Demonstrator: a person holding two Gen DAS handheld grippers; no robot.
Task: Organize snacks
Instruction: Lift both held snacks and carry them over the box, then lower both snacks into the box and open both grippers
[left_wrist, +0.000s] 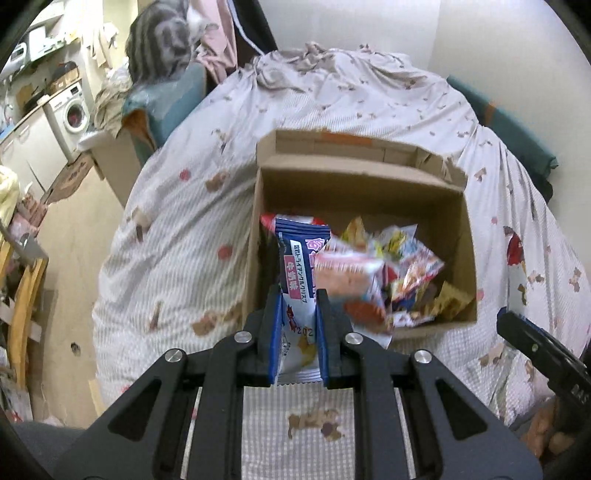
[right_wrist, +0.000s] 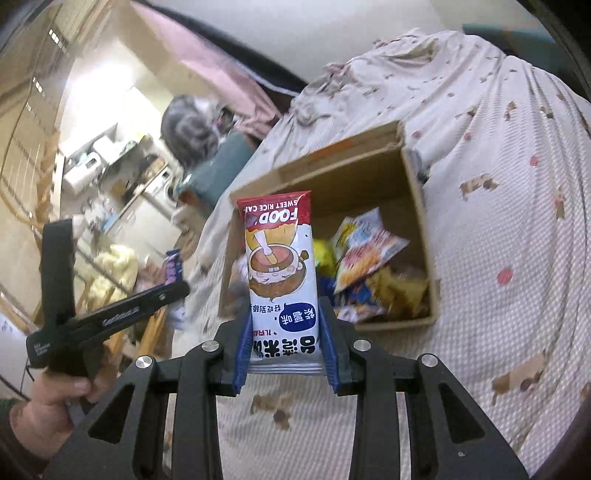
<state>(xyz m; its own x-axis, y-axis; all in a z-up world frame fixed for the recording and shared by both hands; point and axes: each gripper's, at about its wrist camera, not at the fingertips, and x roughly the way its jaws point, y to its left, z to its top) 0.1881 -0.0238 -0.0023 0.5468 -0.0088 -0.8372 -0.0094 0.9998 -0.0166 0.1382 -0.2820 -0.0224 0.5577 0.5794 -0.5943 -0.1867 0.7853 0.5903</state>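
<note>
An open cardboard box (left_wrist: 458, 229) stands on the bed and holds several snack packets (left_wrist: 406, 273). My left gripper (left_wrist: 298, 295) is shut on a blue and white snack packet (left_wrist: 295, 266), held upright at the box's near left edge. A pink and white packet (left_wrist: 351, 277) shows blurred beside it over the box. In the right wrist view my right gripper (right_wrist: 286, 306) is shut on a white and red rice cake packet (right_wrist: 280, 273), held upright in front of the box (right_wrist: 417, 206). The left gripper's body (right_wrist: 110, 314) shows at the left there.
The bed has a pale patterned cover (left_wrist: 177, 221). Left of the bed are a cardboard-sided bin (left_wrist: 122, 162), a washing machine (left_wrist: 72, 110), wooden furniture (left_wrist: 22, 295) and floor clutter. A wall runs behind the bed. The right gripper's body (left_wrist: 543, 354) shows at the right edge.
</note>
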